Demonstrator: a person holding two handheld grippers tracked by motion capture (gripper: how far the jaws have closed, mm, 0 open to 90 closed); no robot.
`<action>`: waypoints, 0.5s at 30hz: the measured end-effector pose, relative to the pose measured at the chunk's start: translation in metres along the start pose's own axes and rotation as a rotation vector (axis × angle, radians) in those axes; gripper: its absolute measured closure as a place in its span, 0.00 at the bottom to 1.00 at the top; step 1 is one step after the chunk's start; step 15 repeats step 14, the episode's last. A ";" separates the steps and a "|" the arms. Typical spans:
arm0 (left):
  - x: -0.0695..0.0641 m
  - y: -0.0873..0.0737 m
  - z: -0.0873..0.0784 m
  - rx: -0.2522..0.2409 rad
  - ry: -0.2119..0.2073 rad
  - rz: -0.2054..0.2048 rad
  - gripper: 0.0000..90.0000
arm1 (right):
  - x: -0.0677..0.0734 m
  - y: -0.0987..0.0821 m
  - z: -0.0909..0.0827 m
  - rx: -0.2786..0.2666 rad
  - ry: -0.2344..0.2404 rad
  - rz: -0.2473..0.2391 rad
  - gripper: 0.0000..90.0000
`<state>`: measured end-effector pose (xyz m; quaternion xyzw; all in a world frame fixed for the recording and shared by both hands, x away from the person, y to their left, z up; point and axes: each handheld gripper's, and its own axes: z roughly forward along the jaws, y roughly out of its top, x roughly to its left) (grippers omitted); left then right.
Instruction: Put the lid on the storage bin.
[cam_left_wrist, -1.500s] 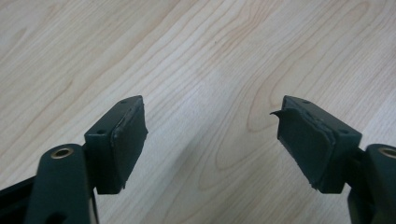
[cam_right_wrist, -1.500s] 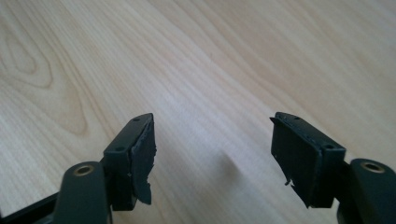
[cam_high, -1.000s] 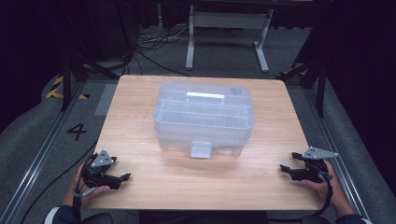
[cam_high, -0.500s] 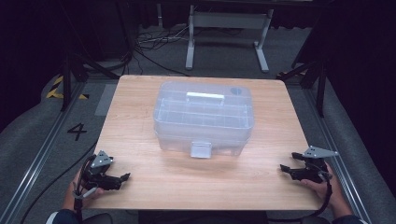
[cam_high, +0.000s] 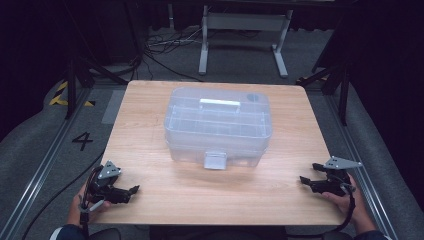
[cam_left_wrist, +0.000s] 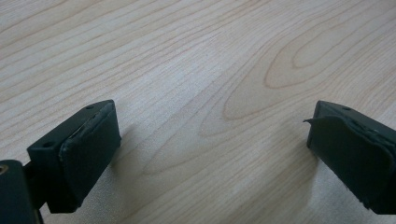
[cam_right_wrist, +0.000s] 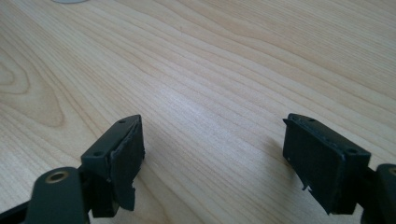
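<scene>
On the wooden table (cam_high: 150, 120), a clear lidded box (cam_high: 218, 125) sits between both tongs.

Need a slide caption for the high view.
Clear lidded box centred on the table; left gripper and right gripper open near the front corners.

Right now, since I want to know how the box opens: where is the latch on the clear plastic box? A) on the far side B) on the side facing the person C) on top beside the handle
B: the latch hangs on the front wall of the clear plastic box, facing the person, while the white handle lies on the lid.
</scene>
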<state>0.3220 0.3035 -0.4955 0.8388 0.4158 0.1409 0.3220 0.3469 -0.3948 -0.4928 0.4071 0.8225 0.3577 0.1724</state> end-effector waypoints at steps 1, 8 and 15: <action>0.000 0.000 0.000 0.001 -0.003 -0.004 0.03 | 0.000 0.000 0.000 0.000 0.000 0.000 0.23; 0.000 0.001 0.001 0.005 -0.002 -0.001 0.02 | 0.000 0.000 0.000 0.000 -0.001 0.001 0.23; -0.001 0.001 0.001 0.006 0.002 -0.010 0.01 | 0.000 0.001 0.001 0.002 -0.002 0.002 0.23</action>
